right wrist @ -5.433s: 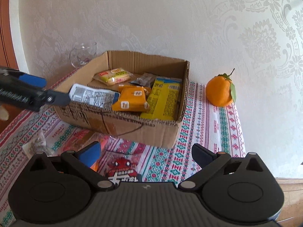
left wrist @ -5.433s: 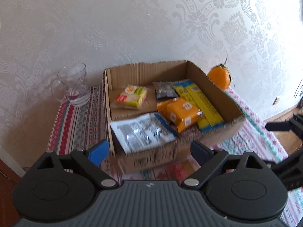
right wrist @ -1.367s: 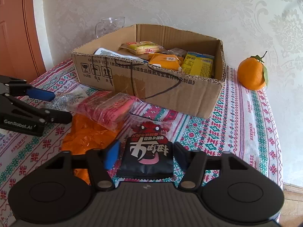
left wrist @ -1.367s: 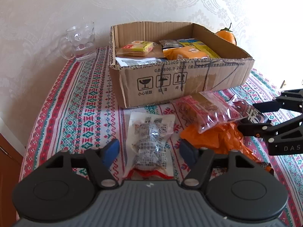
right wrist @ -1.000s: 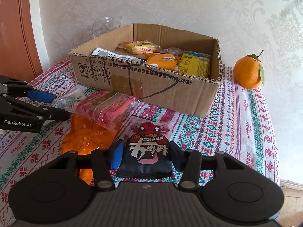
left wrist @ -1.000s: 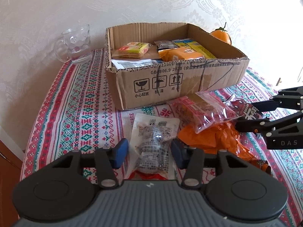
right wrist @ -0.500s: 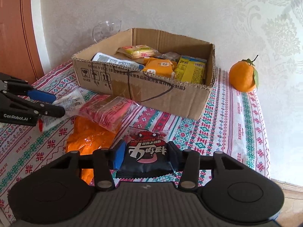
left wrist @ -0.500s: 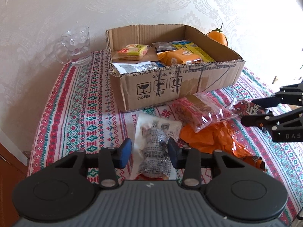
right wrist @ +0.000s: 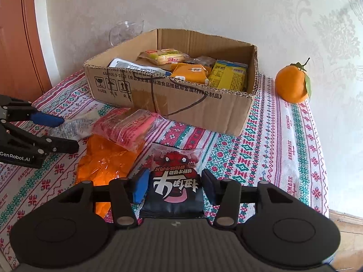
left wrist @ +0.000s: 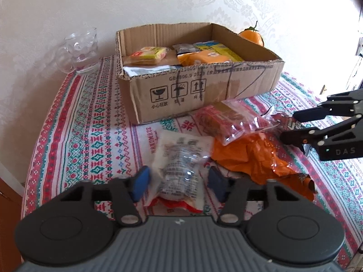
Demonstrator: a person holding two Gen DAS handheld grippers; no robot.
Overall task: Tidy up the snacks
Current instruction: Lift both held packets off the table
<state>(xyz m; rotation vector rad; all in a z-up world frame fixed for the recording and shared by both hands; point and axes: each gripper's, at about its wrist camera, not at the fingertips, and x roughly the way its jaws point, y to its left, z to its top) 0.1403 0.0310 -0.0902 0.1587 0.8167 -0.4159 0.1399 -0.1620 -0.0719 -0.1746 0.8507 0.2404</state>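
The left tongs (left wrist: 179,181) sit around a clear packet (left wrist: 181,165) lying on the tabletop (left wrist: 74,136), and the blue pads stand just beside its edges, nearly shut, with small gaps showing. The left view looks straight down on this packet, but the right view shows only a bit of it, poking out past the left tongs' fingers. The right tongs (right wrist: 174,185) have a black and red packet (right wrist: 175,181) between them, and their jaws are opening, so the pads stand close to its sides. The right view shows all of this packet, with its big white letters, but the left view shows only a red corner of it beside the right tongs. Between the two tongs lie a pink packet (right wrist: 127,129) on top of an orange wrapper (right wrist: 104,158). Behind them is the cardboard box (right wrist: 181,99) with more snacks inside. The right view shows the whole orange fruit (right wrist: 292,83) next to the box, while the left view shows only its top. The left view shows the whole glass mug (left wrist: 79,49); in the right view the box hides most of it.
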